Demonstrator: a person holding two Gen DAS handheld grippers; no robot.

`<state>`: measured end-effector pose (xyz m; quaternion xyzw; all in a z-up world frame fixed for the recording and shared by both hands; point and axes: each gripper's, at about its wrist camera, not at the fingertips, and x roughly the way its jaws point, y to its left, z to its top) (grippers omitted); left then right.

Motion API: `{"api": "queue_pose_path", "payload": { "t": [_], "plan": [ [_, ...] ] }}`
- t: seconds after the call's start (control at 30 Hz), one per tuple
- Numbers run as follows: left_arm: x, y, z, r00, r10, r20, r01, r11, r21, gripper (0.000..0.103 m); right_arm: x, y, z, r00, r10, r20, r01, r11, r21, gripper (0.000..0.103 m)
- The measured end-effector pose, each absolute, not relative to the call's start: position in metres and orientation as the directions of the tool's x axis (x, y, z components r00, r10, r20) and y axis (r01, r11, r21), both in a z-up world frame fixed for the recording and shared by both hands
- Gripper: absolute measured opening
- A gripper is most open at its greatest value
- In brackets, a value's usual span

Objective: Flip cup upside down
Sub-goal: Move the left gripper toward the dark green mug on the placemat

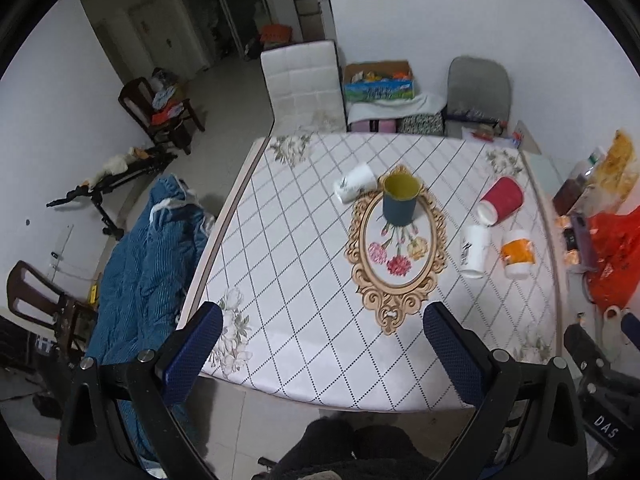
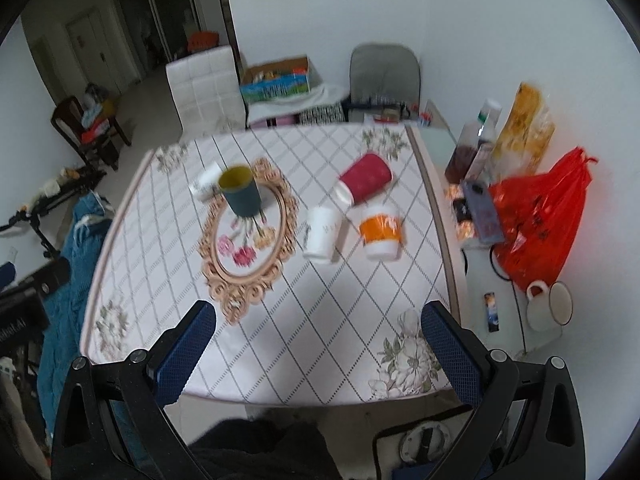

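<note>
A dark teal cup with a yellow inside [image 1: 400, 204] stands upright, mouth up, on the far end of the oval flower mat [image 1: 398, 252]; it also shows in the right wrist view [image 2: 242, 193]. A white cup [image 1: 355, 187] lies on its side just left of it. A red cup [image 1: 502, 200], a white cup [image 1: 474, 251] and an orange-banded cup [image 1: 518, 253] lie or stand to the right. My left gripper [image 1: 322, 350] is open and empty above the table's near edge. My right gripper [image 2: 318, 354] is open and empty, also at the near edge.
The table [image 1: 304, 256] has a white diamond-pattern cloth. A side surface on the right holds a red plastic bag [image 2: 540, 216], bottles [image 2: 472, 148] and a white enamel mug [image 2: 550, 304]. A blue quilt [image 1: 148, 256] hangs left of the table. Chairs stand beyond the far edge.
</note>
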<state>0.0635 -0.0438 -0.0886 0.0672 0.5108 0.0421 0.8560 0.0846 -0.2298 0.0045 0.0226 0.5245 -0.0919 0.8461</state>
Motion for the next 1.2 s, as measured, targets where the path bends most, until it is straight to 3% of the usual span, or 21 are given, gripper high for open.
{"api": "queue_pose_path", "payload": {
  "t": [0.27, 0.57, 1.2],
  "plan": [
    [0.096, -0.062, -0.144, 0.415, 0.172, -0.893, 0.025, 0.979, 0.201, 0.103, 0.103, -0.258, -0.083, 0.279, -0.116, -0.953, 0.202, 0.978, -0.060, 0.103],
    [0.153, -0.076, -0.199, 0.381, 0.121, -0.917, 0.127, 0.975, 0.181, 0.103, 0.115, -0.277, -0.160, 0.121, -0.119, -0.985, 0.278, 0.957, -0.082, 0.103],
    [0.284, -0.079, -0.296, 0.330, 0.071, -0.941, 0.223, 0.963, 0.151, 0.103, 0.175, -0.264, -0.245, -0.039, -0.148, -0.988, 0.328, 0.932, -0.152, 0.103]
  ]
}}
